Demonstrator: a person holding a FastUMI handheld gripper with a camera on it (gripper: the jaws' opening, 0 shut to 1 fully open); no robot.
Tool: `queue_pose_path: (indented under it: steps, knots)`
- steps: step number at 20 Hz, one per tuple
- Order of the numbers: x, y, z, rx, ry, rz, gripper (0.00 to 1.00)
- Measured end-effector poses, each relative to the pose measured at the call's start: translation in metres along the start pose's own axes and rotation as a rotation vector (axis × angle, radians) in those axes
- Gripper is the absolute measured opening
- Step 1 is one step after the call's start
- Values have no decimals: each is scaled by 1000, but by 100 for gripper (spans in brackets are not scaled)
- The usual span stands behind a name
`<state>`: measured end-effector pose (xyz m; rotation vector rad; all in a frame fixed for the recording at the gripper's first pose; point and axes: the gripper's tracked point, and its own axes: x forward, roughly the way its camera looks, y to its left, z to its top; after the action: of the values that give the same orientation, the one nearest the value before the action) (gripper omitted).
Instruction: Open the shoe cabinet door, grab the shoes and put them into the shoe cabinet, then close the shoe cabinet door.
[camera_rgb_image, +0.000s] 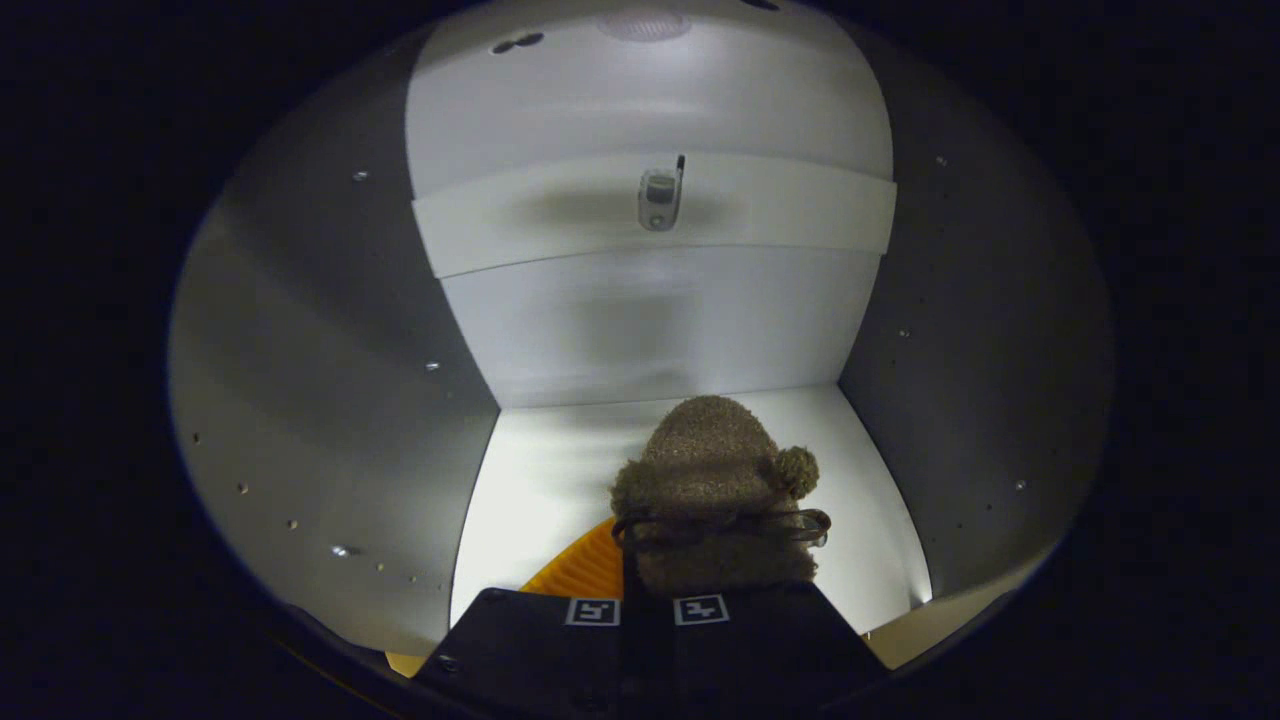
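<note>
Fuzzy brown slipper (712, 480) sits just ahead of the gripper (648, 608), inside the shoe cabinet (330, 400) on its white floor. Its heel end is hidden behind the fingers; its orange ribbed sole (582, 570) peeks out at the left. Fingers look nearly together with a narrow slot between them; can't tell if both press on the slipper. Gripper points level into the compartment. A thin dark wire loop crosses the slipper, and a pom-pom (795, 470) sits on its right side. Smooth white panels form the far wall, where a small metal fitting (660, 198) is mounted on a shelf edge.
</note>
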<state>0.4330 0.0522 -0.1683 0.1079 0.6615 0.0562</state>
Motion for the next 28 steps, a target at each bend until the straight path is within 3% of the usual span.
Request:
queue_pose_path:
  steps: [6, 11, 15, 20, 28]
  knots:
    - [45, -2, -11, -7, 56, -11, 5]
    - [47, 0, -13, -44, 44, -16, 7]
    - [35, 10, -15, -63, 19, 7, 43]
    - [11, 10, -13, -72, -21, -23, 93]
    - [-79, 7, 15, -61, -195, -54, 99]
